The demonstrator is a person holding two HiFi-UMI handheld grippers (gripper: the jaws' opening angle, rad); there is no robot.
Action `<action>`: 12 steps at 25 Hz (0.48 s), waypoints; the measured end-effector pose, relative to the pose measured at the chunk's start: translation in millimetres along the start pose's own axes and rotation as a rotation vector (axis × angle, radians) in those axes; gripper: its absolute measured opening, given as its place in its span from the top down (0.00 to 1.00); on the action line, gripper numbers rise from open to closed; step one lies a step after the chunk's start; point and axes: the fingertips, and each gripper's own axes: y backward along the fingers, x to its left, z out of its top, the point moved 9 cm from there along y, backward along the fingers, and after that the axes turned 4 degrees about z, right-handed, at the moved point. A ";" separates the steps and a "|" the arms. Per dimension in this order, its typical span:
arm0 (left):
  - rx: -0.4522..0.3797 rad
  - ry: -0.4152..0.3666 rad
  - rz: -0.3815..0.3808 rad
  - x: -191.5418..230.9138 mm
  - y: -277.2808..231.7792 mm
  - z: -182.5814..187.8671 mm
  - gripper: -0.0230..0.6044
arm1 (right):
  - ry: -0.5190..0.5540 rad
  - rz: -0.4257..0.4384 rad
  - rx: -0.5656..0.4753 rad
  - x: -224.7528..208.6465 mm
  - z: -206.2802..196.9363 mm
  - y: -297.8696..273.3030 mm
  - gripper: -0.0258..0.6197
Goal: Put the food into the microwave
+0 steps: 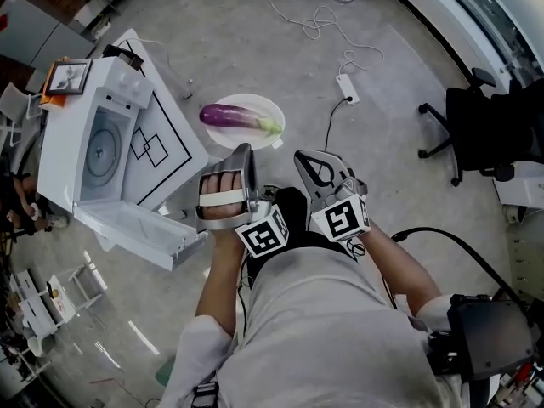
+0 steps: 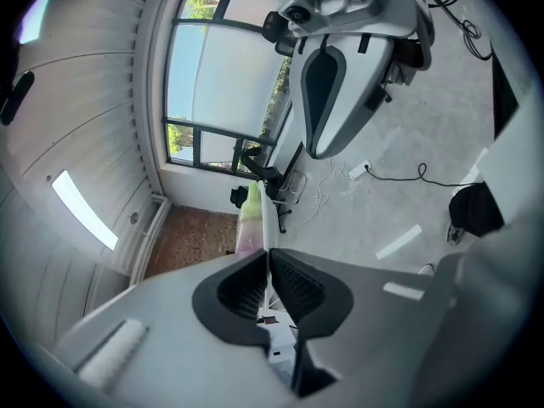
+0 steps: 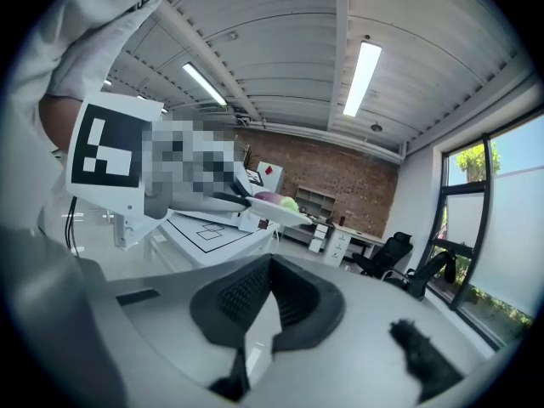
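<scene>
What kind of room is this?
Probably an office or workshop: a black office chair, a power strip with cables on the bare floor, and shelves against a brick wall.

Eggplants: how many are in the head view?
1. The eggplant lies on the white plate, right of the open microwave; the microwave shows none inside.

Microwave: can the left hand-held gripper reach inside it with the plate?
Probably yes. The microwave has its door hanging open, and nothing stands between it and the left hand-held gripper, which is shut on the plate carrying the eggplant.
</scene>
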 end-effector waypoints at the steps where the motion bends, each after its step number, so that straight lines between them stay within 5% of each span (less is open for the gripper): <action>1: 0.006 0.006 0.003 1.6 -9.0 -0.9 0.92 | 0.006 0.005 -0.002 -7.8 0.9 -7.7 0.94; 12: 0.198 0.123 0.004 20.9 -79.8 -40.5 0.92 | 0.076 0.202 -0.034 -58.4 16.2 -120.8 0.94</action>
